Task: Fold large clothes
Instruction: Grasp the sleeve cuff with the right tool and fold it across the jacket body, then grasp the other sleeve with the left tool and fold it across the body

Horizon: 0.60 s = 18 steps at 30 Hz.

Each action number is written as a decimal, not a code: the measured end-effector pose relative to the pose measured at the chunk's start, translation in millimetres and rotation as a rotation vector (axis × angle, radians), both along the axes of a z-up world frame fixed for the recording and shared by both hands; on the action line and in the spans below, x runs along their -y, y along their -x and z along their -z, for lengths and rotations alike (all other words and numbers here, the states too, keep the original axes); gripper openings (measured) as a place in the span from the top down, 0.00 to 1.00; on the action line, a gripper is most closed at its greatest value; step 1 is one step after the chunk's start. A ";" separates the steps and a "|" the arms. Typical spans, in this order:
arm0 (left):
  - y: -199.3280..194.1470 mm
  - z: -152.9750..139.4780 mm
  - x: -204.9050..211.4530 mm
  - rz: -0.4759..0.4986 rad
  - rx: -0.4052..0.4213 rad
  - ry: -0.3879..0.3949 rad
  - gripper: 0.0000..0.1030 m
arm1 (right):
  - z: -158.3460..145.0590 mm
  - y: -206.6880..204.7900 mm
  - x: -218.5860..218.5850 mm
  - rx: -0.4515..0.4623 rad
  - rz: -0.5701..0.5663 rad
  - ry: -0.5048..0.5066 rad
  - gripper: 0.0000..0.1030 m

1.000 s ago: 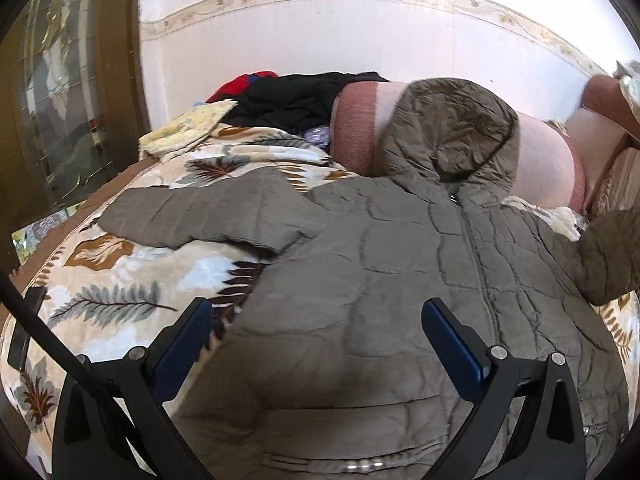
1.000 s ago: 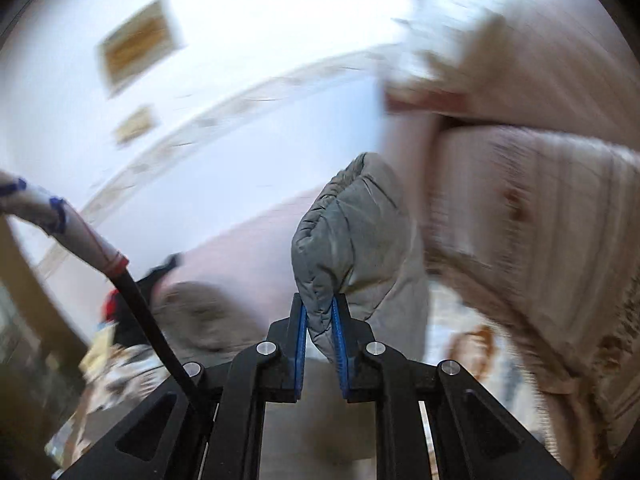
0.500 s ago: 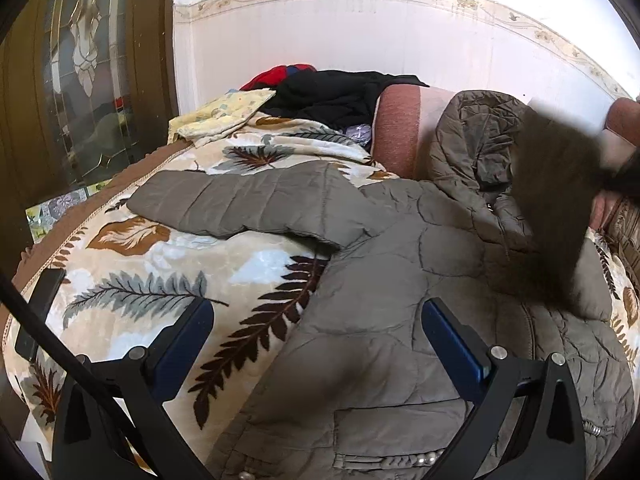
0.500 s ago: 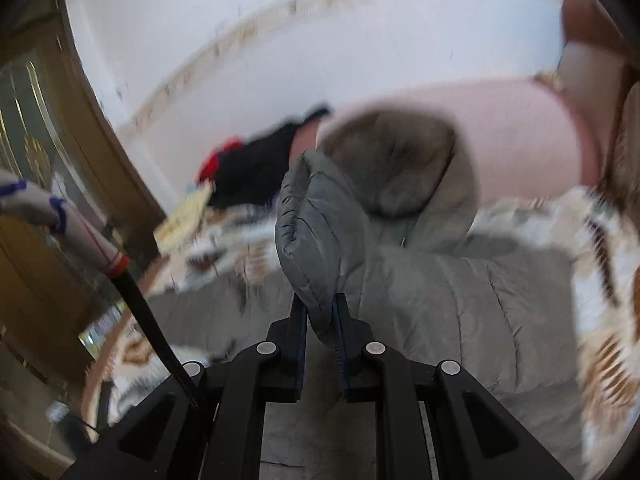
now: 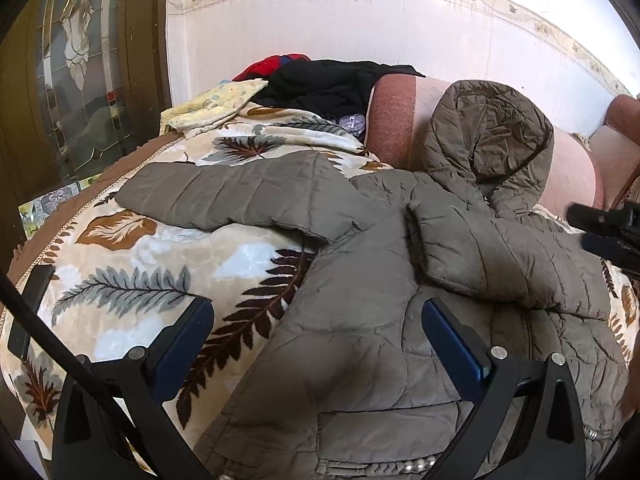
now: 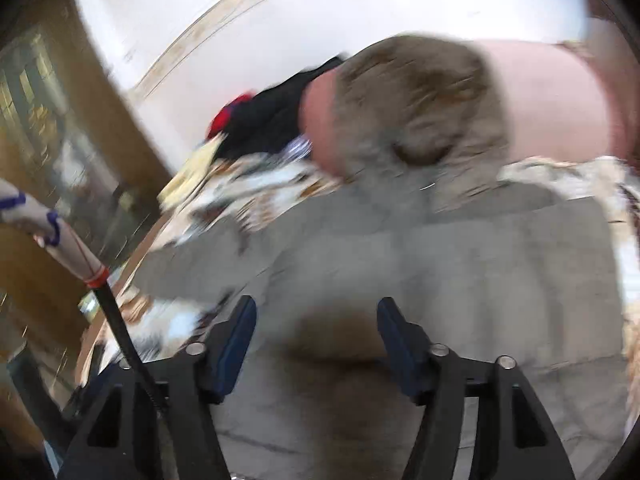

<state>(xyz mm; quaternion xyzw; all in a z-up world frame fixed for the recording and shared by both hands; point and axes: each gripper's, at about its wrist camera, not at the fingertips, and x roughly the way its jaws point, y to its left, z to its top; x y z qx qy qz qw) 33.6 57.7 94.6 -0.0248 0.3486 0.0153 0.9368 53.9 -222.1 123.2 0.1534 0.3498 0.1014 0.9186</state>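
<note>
A grey-brown quilted hooded jacket (image 5: 380,320) lies spread on a leaf-patterned blanket (image 5: 132,264). Its hood (image 5: 488,136) rests against a pink cushion. One sleeve (image 5: 240,196) stretches out to the left; the other sleeve (image 5: 492,256) lies folded across the chest. My left gripper (image 5: 316,332) hovers open over the jacket's lower left edge, holding nothing. In the blurred right wrist view my right gripper (image 6: 316,328) hangs over the jacket (image 6: 460,280), its jaws opening with nothing between them. Its dark tip (image 5: 608,232) shows at the right edge of the left wrist view.
Black and red clothes (image 5: 324,84) and a pale yellow cloth (image 5: 216,104) are piled at the far end by the white wall. A pink bolster cushion (image 5: 404,120) runs along the back. A wooden door with patterned glass (image 5: 76,64) stands at the left.
My right gripper swung the jacket's right sleeve down and across the chest, then let it go as its jaws parted. The left gripper stayed open and barely shifted.
</note>
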 end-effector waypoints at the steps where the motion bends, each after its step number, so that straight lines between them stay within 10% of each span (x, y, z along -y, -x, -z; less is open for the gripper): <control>1: -0.7 1.1 1.2 0.001 -0.005 -0.003 0.00 | 5.7 -3.1 17.9 -0.034 0.065 0.042 0.34; 5: -2.8 4.7 2.6 -0.003 -0.019 -0.009 0.00 | 44.2 -13.0 60.4 -0.161 0.236 0.194 0.35; 10: -10.4 8.0 6.8 0.004 -0.039 -0.020 0.00 | 98.6 -28.5 82.6 -0.334 0.240 0.143 0.36; 18: -25.1 8.3 -15.6 -0.038 -0.065 -0.004 0.00 | 30.8 28.0 47.6 -0.192 0.123 0.006 0.36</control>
